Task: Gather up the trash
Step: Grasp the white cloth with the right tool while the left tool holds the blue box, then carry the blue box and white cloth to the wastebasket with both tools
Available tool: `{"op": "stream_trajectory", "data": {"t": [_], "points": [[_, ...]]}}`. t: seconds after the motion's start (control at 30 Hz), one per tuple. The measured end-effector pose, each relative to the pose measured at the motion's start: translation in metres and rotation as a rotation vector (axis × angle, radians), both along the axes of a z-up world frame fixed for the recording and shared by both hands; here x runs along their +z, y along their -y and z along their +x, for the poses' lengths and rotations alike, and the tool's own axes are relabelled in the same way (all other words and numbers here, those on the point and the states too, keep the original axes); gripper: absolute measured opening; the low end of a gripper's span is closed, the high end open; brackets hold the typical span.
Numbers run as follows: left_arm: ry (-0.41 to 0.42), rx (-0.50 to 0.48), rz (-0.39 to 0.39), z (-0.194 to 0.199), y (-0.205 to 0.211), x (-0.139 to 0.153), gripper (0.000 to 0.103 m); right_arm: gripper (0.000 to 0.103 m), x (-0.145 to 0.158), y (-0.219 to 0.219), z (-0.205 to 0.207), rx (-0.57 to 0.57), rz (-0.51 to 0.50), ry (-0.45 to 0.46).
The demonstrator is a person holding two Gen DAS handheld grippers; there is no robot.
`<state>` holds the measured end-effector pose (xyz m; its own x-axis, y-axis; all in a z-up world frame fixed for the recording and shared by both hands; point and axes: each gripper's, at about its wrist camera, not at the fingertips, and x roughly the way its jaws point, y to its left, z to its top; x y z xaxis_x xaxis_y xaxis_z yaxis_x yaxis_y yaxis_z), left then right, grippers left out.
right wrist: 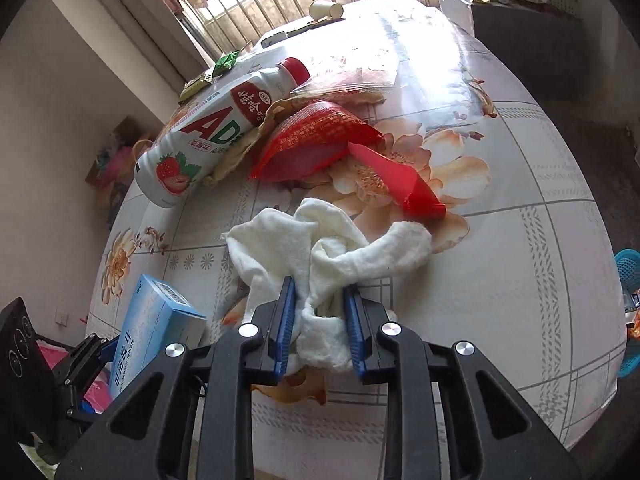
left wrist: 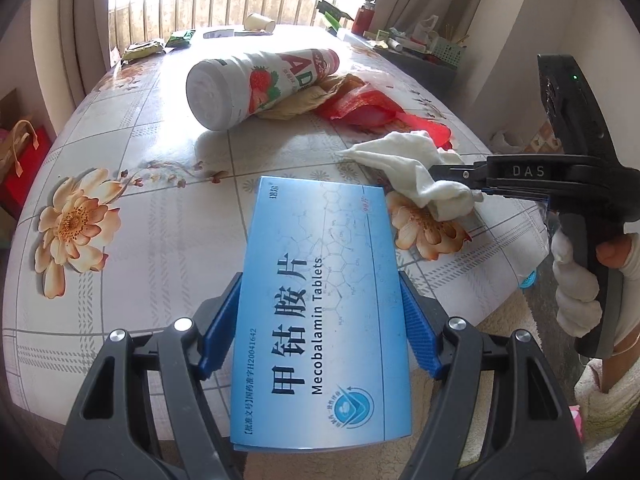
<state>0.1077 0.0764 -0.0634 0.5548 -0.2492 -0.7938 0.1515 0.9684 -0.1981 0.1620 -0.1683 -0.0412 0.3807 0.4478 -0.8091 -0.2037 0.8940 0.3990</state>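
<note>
Left gripper (left wrist: 320,312) was clamped on a blue medicine box (left wrist: 320,312), blue pads pressed on both long sides, box held face up above the near table edge. Right gripper (right wrist: 318,320) was pinched on a crumpled white cloth (right wrist: 332,248); fabric bunched between the pads, the rest lying on the table (right wrist: 520,260) in front of the fingers.

View differences:
- Left wrist view showed the right gripper side-on at right, pointing left across the table, its tip buried in the cloth (left wrist: 416,172). Also showed the person's hand (left wrist: 580,280) in a white glove wrapped round the black handle, bare fingertip visible. Right wrist view showed none of that hand.
- Right wrist view showed the left gripper only partly at lower left, with the box (right wrist: 156,320) seen end-on, barcode side up.
- Right wrist view showed a teal basket (right wrist: 628,276) off the right table edge; only a teal sliver of it showed in the left view.

Further out: strawberry drink bottle (right wrist: 208,136) lay on its side, red cap pointing away toward the window. A red plastic wrapper (right wrist: 320,140) sat just beside it, touching a crumpled brown paper (right wrist: 240,148) wedged between the two. Wrapper's tail reached close to the cloth. A clear zip bag (right wrist: 352,80) lay behind the wrapper. A paper cup (right wrist: 326,9) lay tipped at the far table edge, with green packets (right wrist: 224,62) left of it.

Both grippers pointed steeply down at the floral tablecloth.
</note>
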Motion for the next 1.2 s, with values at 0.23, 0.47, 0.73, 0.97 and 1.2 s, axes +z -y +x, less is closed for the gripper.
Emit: {"op": "stream_trajectory", "data": {"t": [0.23, 0.47, 0.73, 0.97, 1.2], "points": [[-0.016, 0.013, -0.004, 0.02, 0.009, -0.001, 0.069, 0.047, 0.005, 0.04, -0.027, -0.103, 0.008, 0.012], [-0.038, 0.051, -0.009, 0.033, 0.008, -0.002, 0.072, 0.073, 0.018, 0.036, -0.025, -0.096, -0.008, 0.075], [-0.025, 0.05, 0.05, 0.039, 0.017, -0.003, 0.072, 0.073, 0.003, -0.005, -0.018, -0.028, -0.166, 0.116], [-0.005, 0.044, 0.073, 0.041, 0.02, -0.004, 0.068, 0.06, 0.003, -0.008, -0.023, -0.041, -0.232, 0.145], [-0.012, 0.05, 0.046, 0.041, 0.017, 0.001, 0.068, 0.03, 0.005, 0.009, -0.025, -0.071, -0.156, 0.116]]}}
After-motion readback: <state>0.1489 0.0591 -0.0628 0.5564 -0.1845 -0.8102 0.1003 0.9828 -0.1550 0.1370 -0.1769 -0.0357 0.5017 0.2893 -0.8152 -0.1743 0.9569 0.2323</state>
